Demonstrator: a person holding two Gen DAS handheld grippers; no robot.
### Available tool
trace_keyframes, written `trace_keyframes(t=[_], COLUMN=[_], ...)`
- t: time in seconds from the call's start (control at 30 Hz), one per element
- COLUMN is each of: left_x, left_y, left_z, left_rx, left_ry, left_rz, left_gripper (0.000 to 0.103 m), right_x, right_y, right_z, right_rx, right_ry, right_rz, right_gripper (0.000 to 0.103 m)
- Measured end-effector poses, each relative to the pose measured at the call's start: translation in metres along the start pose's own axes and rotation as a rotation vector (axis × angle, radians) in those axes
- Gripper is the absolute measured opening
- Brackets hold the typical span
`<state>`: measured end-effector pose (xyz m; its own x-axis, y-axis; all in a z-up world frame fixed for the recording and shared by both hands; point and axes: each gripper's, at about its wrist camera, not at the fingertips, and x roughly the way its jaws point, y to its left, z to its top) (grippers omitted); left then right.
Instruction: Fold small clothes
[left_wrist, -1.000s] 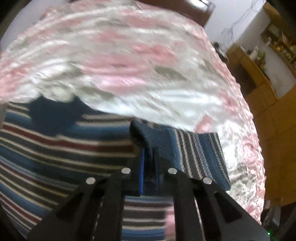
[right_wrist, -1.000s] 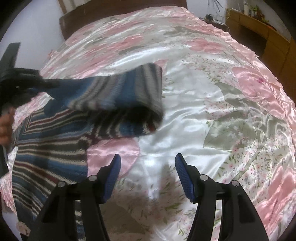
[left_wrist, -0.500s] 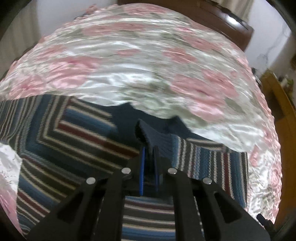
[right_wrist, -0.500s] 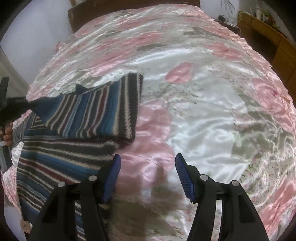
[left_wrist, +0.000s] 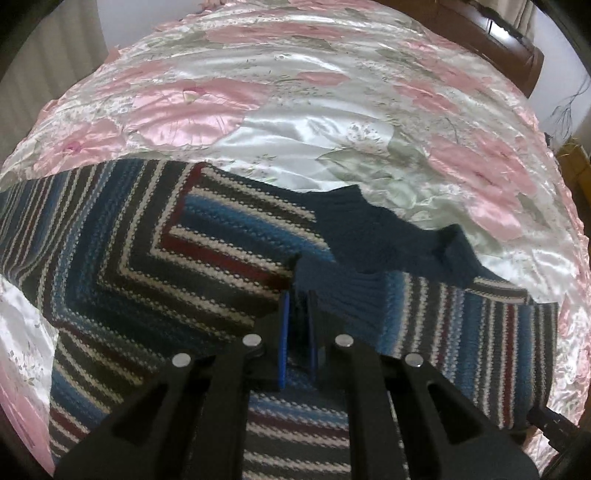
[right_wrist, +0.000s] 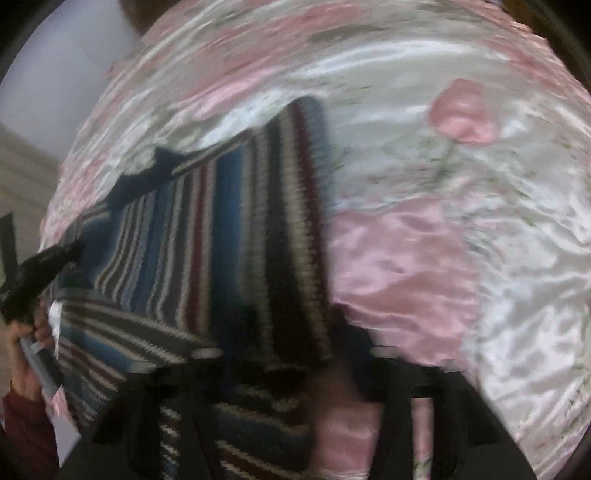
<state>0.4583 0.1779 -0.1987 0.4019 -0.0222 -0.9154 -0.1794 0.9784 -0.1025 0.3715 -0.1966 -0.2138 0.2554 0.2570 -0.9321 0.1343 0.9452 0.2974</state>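
Observation:
A knitted sweater (left_wrist: 147, 258) with blue, dark, white and red stripes lies spread on the bed, its navy collar (left_wrist: 369, 229) toward the headboard. My left gripper (left_wrist: 298, 314) is shut on the navy ribbed cuff (left_wrist: 343, 291) of one sleeve (left_wrist: 461, 332), which is folded across the sweater's body. In the blurred right wrist view the sweater (right_wrist: 221, 221) fills the left half, with the left gripper (right_wrist: 40, 266) at its far left. My right gripper (right_wrist: 295, 362) hangs over the folded sleeve's near edge, its fingers apart and holding nothing.
A pink and white floral satin bedspread (left_wrist: 295, 129) covers the bed and stretches bare to the right (right_wrist: 461, 258). A dark wooden headboard (left_wrist: 509, 40) stands at the far end. A hand (right_wrist: 26, 350) in a red sleeve holds the left gripper.
The left gripper has carried the sleeve leftward over the sweater's body and lowered it. The right gripper has swung left from bare bedspread to over the sleeve's edge, still open.

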Motion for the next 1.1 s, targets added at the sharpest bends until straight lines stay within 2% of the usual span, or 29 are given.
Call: trace_keyframes(t=[0.1,0.17,0.23,0.27,0.33,0.37,0.43,0.5,0.6,0.7,0.77,0.9,0.97,1.1], left_x=[0.016,0.023,0.023,0.021,0.014,0.010,-0.005,-0.021,-0.031,-0.028,-0.019,0.015,0.029,0.040], left_y=[0.001,0.004,0.007,0.009,0.017,0.023,0.039,0.047,0.030,-0.001,-0.020,-0.041,-0.040,-0.040], left_z=[-0.011,-0.017,-0.020,-0.021,-0.020,-0.018,-0.014,-0.007,0.001,0.002,-0.001,-0.011,-0.016,-0.020], left_rx=[0.032,0.027,0.033,0.039,0.034,0.020,-0.037,-0.078,-0.065,-0.014,0.024,0.085,0.095,0.124], left_ry=[0.034,0.046,0.029,0.025,0.023,0.022,-0.008,-0.041,-0.030,-0.003,0.030,0.117,0.145,0.134], left_rz=[0.026,0.021,0.020,0.022,0.040,0.043,0.027,-0.002,-0.062,-0.114,-0.129,-0.104,-0.071,-0.060], left_gripper=[0.009,0.011,0.019,0.022,0.036,0.038,0.036,0.036,0.037,0.040,0.040,0.040,0.040,0.041], right_x=[0.002,0.004,0.009,0.009,0.006,0.002,-0.011,-0.027,-0.036,-0.027,-0.013,0.018,0.027,0.035], right_y=[-0.001,-0.010,-0.020,-0.020,-0.015,-0.011,-0.006,0.000,0.010,0.022,0.033,0.028,0.015,0.012], right_z=[-0.005,-0.010,-0.011,-0.012,-0.009,-0.008,-0.006,0.003,0.025,0.048,0.057,0.061,0.058,0.051], right_rx=[-0.002,0.033,0.068,0.058,0.017,-0.004,-0.031,-0.048,-0.075,-0.078,-0.109,-0.090,-0.049,-0.066], right_ry=[-0.006,-0.007,0.008,0.013,0.017,0.012,-0.001,-0.056,-0.110,-0.089,-0.064,0.000,0.007,-0.014], right_rz=[-0.061,-0.065,-0.034,-0.039,-0.057,-0.060,-0.077,-0.117,-0.174,-0.090,-0.110,-0.182,-0.160,-0.158], right_gripper=[0.028,0.027,0.027,0.028,0.029,0.032,0.039,0.048,0.048,0.047,0.047,0.044,0.045,0.047])
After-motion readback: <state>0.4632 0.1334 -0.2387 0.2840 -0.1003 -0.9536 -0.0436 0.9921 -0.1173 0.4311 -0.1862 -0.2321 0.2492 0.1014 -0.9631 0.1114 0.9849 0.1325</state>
